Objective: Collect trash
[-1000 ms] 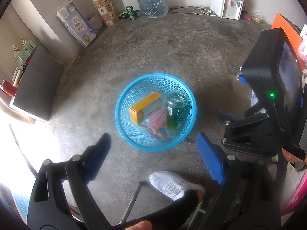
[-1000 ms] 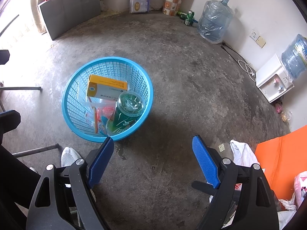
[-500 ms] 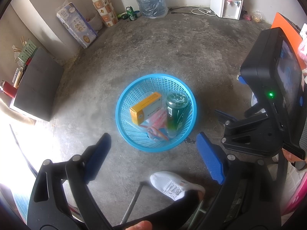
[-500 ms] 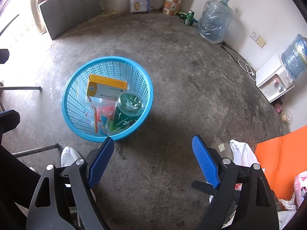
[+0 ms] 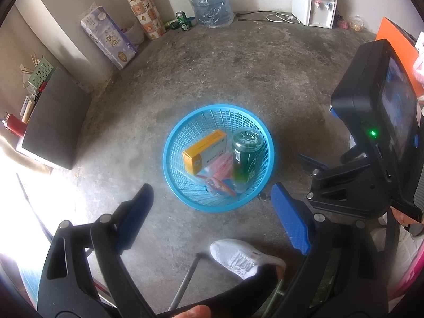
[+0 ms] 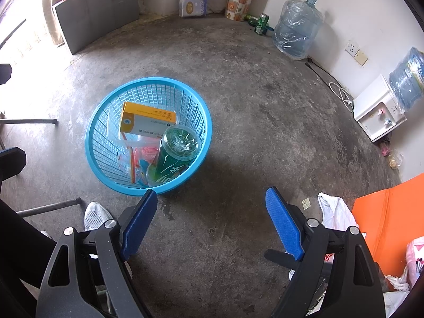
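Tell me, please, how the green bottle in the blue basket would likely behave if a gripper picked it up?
The green bottle looks like smooth round plastic, so it may slip or twist between flat fingers. It leans bottom-up against the blue basket wall, over a clear bag, so lifting could drag that. It is probably light.

Blue lattice basket, green bottle (yellow-orange box)

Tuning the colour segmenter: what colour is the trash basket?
Light blue plastic lattice basket; clearest in the right wrist view.
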Tool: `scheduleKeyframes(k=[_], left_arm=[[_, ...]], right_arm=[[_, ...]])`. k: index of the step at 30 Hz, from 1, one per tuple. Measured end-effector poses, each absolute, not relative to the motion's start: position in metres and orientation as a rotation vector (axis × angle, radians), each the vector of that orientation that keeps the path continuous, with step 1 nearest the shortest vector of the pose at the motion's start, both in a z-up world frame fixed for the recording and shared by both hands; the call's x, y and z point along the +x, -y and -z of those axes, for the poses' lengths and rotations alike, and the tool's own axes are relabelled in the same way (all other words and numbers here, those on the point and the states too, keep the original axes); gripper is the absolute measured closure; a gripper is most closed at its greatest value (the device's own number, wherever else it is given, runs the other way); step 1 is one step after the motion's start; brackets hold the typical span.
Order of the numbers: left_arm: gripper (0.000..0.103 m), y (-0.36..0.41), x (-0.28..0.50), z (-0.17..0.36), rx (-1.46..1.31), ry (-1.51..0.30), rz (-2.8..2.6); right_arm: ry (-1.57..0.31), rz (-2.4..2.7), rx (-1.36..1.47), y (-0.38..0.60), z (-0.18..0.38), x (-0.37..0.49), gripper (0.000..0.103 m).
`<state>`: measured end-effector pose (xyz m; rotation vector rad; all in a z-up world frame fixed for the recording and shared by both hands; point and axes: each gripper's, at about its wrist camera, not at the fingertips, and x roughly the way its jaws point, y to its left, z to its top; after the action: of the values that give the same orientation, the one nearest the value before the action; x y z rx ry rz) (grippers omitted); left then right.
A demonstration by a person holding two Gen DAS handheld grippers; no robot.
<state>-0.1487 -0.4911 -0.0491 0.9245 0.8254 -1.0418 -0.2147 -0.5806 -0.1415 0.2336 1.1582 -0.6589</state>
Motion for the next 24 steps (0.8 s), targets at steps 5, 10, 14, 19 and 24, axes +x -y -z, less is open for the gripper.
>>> scheduleKeyframes(k=[5, 10, 14, 19, 24], left_arm=[[0.017, 0.491, -0.149, 0.049, 0.924, -0.826, 1.043], [0.017, 0.491, -0.149, 0.049, 0.926, -0.826, 1.044], [0.017, 0.490, -0.150, 0.049, 0.933, -0.813, 1.051], [0.017, 0.490, -0.156, 0.051, 0.965, -0.768, 1.037], [0.017, 0.491, -0.146, 0.050, 0.932, -0.824, 1.037]], right_arm=[[-1.157, 0.659, 0.231, 0.580, 0.142, -0.215, 0.021], [-1.163, 0.657, 0.235, 0.580, 0.143, -0.215, 0.021], [-1.163, 0.656, 0.232, 0.580, 0.143, -0.215, 0.021], [-1.161, 0.658, 0.235, 0.581, 0.142, -0.214, 0.021], [-1.160, 0.659, 0.236, 0.583, 0.140, -0.215, 0.021]])
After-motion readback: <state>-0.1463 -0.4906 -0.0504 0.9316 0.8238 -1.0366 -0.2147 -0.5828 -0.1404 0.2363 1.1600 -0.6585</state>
